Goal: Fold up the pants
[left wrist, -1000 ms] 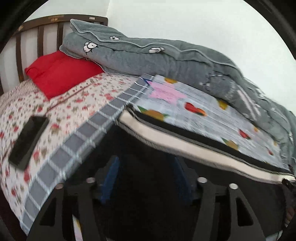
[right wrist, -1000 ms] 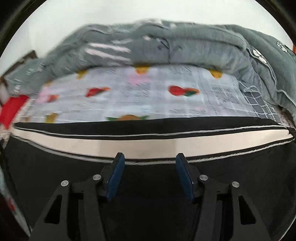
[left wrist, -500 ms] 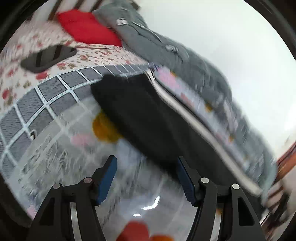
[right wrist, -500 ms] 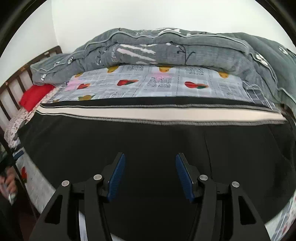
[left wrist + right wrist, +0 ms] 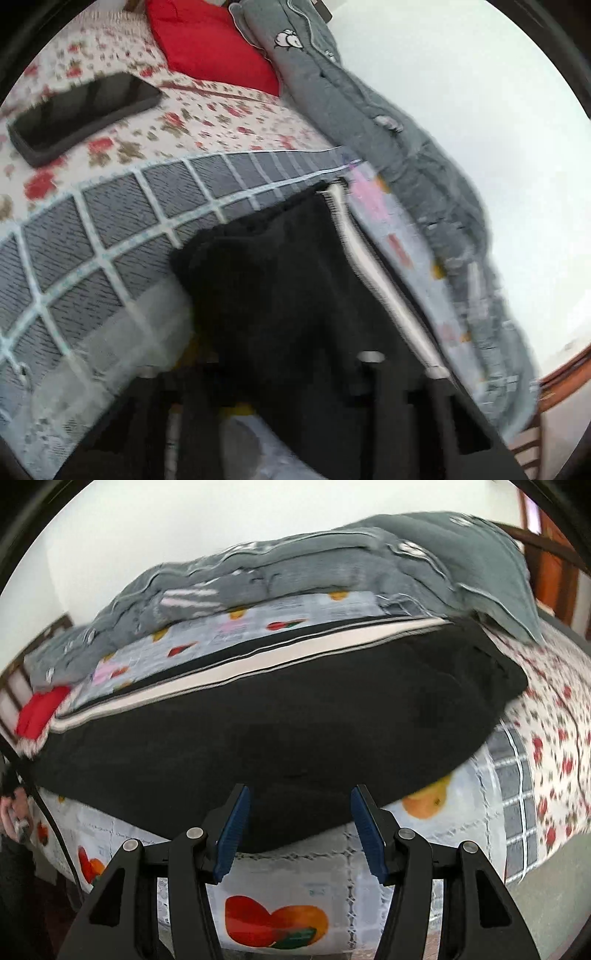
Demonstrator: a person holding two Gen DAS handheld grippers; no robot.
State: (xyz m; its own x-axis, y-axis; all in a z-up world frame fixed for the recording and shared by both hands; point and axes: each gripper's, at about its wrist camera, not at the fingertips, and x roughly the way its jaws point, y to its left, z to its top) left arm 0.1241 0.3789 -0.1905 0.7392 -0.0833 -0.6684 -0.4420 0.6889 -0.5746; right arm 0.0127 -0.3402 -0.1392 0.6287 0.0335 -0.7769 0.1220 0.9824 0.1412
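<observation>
Black pants (image 5: 280, 731) with a white stripe lying flat on the fruit-print sheet (image 5: 280, 919) on the bed, left gripper (image 5: 291, 384) closing over the pants' edge, too blurry to see a pinch, right gripper (image 5: 301, 830) staying spread, hovering at the near edge, grey blanket (image 5: 332, 565) bunched behind

Pants (image 5: 280, 738): spread flat on the quilt (image 5: 317, 860), lengthwise across the bed.
Blanket (image 5: 332, 565): heaped behind the pants, along the wall.
Pillow (image 5: 214, 48): at the headboard end, beside the blanket.
Phone (image 5: 81, 114): on the sheet (image 5: 221, 118), near the pillow, apart from the pants.
</observation>
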